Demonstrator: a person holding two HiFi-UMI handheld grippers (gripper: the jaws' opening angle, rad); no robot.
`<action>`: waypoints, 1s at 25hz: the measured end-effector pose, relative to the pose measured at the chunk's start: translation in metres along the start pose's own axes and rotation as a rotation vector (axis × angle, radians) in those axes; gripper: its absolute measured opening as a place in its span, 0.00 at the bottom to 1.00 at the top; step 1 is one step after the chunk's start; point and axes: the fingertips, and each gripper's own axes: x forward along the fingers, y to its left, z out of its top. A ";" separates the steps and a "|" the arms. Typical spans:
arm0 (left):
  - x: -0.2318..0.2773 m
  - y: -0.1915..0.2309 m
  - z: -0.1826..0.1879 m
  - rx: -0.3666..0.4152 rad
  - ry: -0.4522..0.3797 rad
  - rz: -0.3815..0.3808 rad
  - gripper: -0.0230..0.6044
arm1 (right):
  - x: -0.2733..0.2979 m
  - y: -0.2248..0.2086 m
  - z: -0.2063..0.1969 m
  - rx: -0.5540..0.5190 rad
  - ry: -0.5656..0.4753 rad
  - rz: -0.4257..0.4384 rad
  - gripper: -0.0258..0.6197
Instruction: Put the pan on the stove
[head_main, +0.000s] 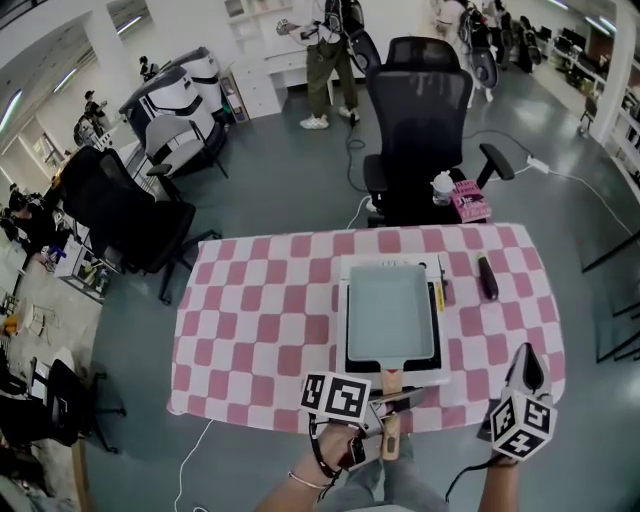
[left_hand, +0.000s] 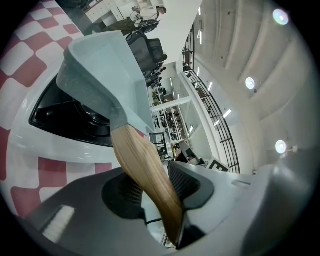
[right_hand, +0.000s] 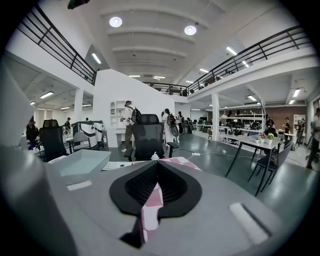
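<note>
At table (head_main: 250, 330) edge, left tool (head_main: 395, 402) clamps pan handle (head_main: 391, 380), near-level.

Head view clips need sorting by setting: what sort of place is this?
Most likely a big open-plan office or lab, not a kitchen: office chairs, rows of desks, a railed upper gallery. The stove just sits on a cloth-covered table.

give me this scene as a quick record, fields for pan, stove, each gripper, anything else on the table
pan: pale blue, rectangular, over stove; contact unclear
stove: white, black top, on checked cloth
left gripper: shut on pan's wooden handle
right gripper: shut, empty, right of stove
other: black item right of stove
</note>
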 end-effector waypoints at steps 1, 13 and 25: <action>0.002 0.001 0.000 -0.003 0.001 -0.001 0.26 | 0.002 -0.001 -0.001 0.000 0.003 0.001 0.05; 0.016 0.017 -0.003 -0.013 0.032 0.009 0.26 | 0.022 -0.001 -0.030 0.009 0.067 0.011 0.05; 0.026 0.021 -0.003 -0.005 0.034 0.021 0.27 | 0.027 -0.012 -0.035 0.004 0.092 -0.002 0.05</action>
